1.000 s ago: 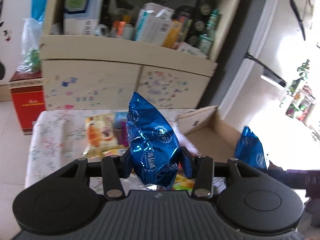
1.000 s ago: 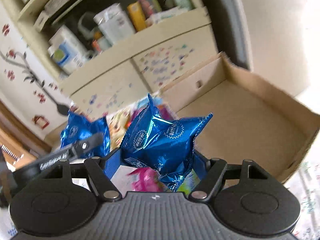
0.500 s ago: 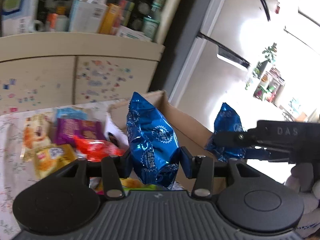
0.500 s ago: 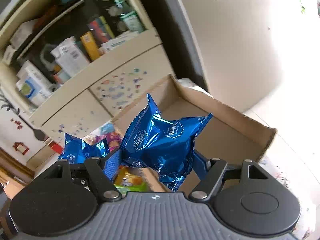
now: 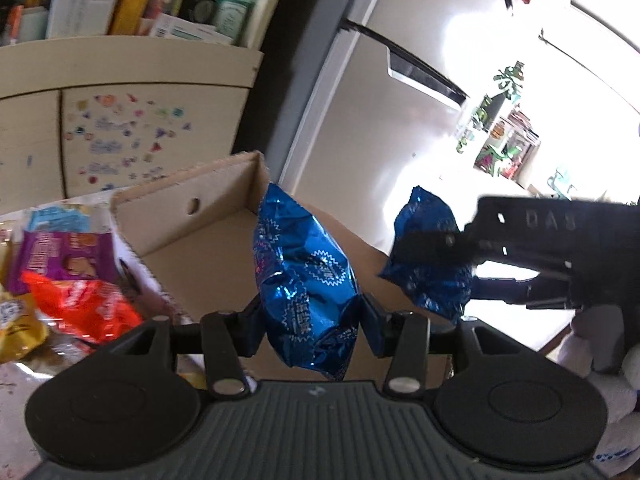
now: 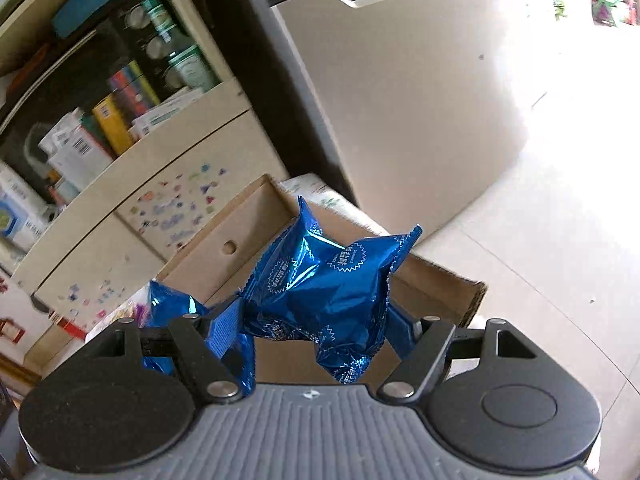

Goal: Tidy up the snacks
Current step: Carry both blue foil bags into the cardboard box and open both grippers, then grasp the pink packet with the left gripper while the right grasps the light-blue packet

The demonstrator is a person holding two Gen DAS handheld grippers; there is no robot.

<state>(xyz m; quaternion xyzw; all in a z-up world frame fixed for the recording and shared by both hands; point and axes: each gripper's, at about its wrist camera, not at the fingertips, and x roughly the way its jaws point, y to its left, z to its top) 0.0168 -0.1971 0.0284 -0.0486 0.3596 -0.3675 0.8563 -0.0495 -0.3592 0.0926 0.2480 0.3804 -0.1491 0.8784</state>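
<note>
My left gripper (image 5: pixel 310 322) is shut on a shiny blue snack packet (image 5: pixel 304 280) and holds it above the open cardboard box (image 5: pixel 180 216). My right gripper (image 6: pixel 318 324) is shut on a second blue snack packet (image 6: pixel 324 284), also above the box (image 6: pixel 228 256). In the left wrist view the right gripper (image 5: pixel 408 256) with its packet (image 5: pixel 428 256) is to the right, over the box's right side. In the right wrist view the left gripper's packet (image 6: pixel 168 308) shows at lower left. The box's floor, where visible, is bare.
Several loose snack packets lie left of the box on the table: a red one (image 5: pixel 84 312), a purple one (image 5: pixel 60 256), a yellow one (image 5: pixel 16 332). A beige cabinet (image 5: pixel 120 128) with cluttered shelves stands behind. A dark fridge edge (image 6: pixel 280 100) rises beyond the box.
Both grippers have swung right with their blue packets, from over the snack pile to above the cardboard box. Both grips are unchanged.
</note>
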